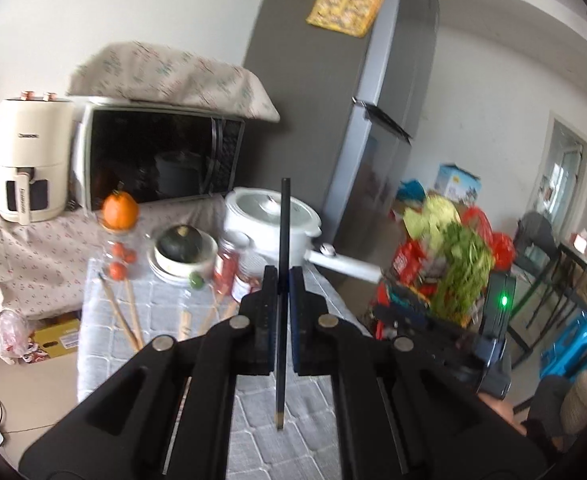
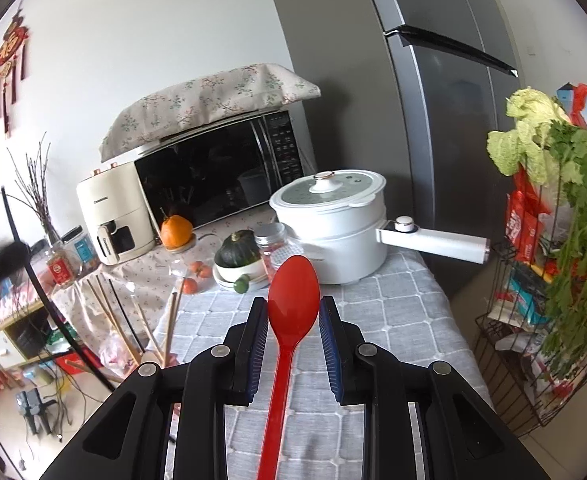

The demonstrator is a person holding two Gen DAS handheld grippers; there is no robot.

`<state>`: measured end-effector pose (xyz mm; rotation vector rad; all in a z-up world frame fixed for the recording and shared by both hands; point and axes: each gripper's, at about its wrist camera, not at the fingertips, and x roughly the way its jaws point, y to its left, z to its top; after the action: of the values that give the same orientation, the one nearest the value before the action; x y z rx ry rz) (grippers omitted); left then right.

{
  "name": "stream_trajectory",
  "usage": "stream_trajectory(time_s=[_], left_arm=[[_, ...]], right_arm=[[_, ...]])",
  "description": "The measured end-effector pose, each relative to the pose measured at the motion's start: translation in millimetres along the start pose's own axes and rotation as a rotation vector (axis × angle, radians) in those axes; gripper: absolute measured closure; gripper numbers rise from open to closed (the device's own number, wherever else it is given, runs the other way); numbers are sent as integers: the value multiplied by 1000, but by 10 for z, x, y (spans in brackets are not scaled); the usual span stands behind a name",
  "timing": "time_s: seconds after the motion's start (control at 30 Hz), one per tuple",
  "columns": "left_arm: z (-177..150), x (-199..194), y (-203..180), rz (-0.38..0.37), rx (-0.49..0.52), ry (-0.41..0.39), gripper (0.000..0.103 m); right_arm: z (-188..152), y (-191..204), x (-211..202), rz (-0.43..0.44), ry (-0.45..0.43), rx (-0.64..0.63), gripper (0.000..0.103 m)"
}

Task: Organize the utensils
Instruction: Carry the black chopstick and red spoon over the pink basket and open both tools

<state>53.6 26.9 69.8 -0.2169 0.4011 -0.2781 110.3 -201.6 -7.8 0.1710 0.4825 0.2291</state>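
My left gripper is shut on a thin black chopstick, which stands upright between the pads, sticking out above and below them. It hangs over the grey quilted tablecloth. My right gripper is shut on a red plastic spoon. The pads press on the sides of its bowl and the handle runs back under the gripper. Several wooden chopsticks lie on the table's left side, and the same wooden chopsticks appear in the right wrist view. The black chopstick also shows blurred at that view's left edge.
A white electric pot with a long handle stands at the table's far end beside a bowl with a dark squash, jars and an orange. Behind are a microwave, an air fryer and a fridge. A wire basket of greens stands right.
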Motion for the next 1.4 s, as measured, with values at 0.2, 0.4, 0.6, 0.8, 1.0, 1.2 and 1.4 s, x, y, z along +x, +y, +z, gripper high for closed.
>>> stream_trajectory(time_s=[0.2,0.4,0.6,0.8,1.0,1.2,1.4], left_arm=[[138,-207,361,57,-84,-96,97],[188,-265,532,123,-101,-169,97],[109,-138,603,212,-46,-188,97],[-81,115,651,267,35,-138,97],[-293,375,690,281,88,-58,97],[-486,625,725,265,106,73,97],[-611,758,806,231,66,244,67]], right_arm=[[-32,224,130,30,15,-23,77],[-62,387,213,54,25,-40,77],[-106,475,251,56,38,-58,77],[-125,515,251,55,41,-70,77],[-130,548,252,63,32,-76,77],[-120,586,219,73,-1,-75,77],[-78,768,184,124,-60,-32,76]])
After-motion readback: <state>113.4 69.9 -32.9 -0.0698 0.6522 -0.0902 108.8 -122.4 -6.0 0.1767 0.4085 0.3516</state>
